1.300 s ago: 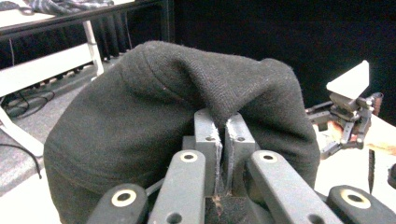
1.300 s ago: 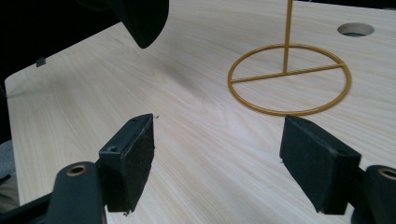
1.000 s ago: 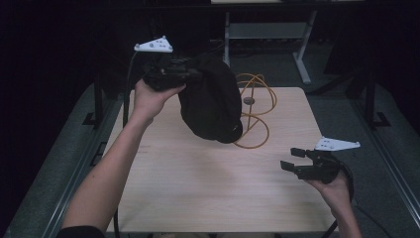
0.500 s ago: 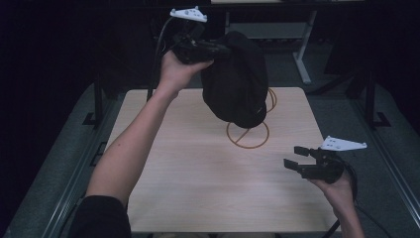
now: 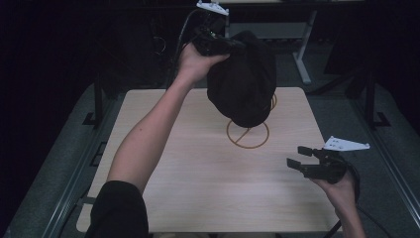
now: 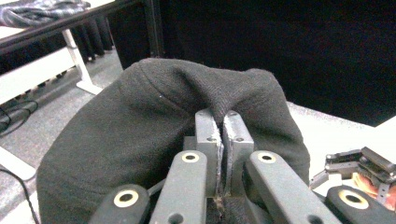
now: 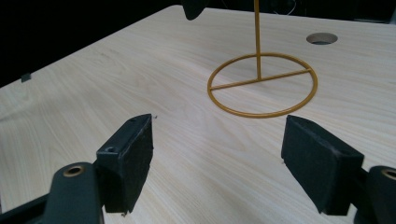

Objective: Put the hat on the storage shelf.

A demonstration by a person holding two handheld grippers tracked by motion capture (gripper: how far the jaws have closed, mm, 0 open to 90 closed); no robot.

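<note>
Since a second ago our left hand-held gripper [image 5: 236, 44] has risen, clamped on the black hat [image 5: 242, 79], which hangs soft and light above the gold wire stand [image 5: 247, 133]. We'd pinch a fabric fold. Our right hand-held gripper [image 5: 297, 157] hovers over the tabletop [image 5: 198, 168], jaws apart.

In the high view the black hat [image 5: 242, 79] hides the upper part of the gold wire stand [image 5: 247, 133], and its ring base shows below on the bench [image 5: 173, 173]. In the right gripper view the stand's post [image 7: 257, 37] is cut off by the top edge. In the left gripper view the right hand-held gripper [image 6: 359, 170] is cut by the right edge.
</note>
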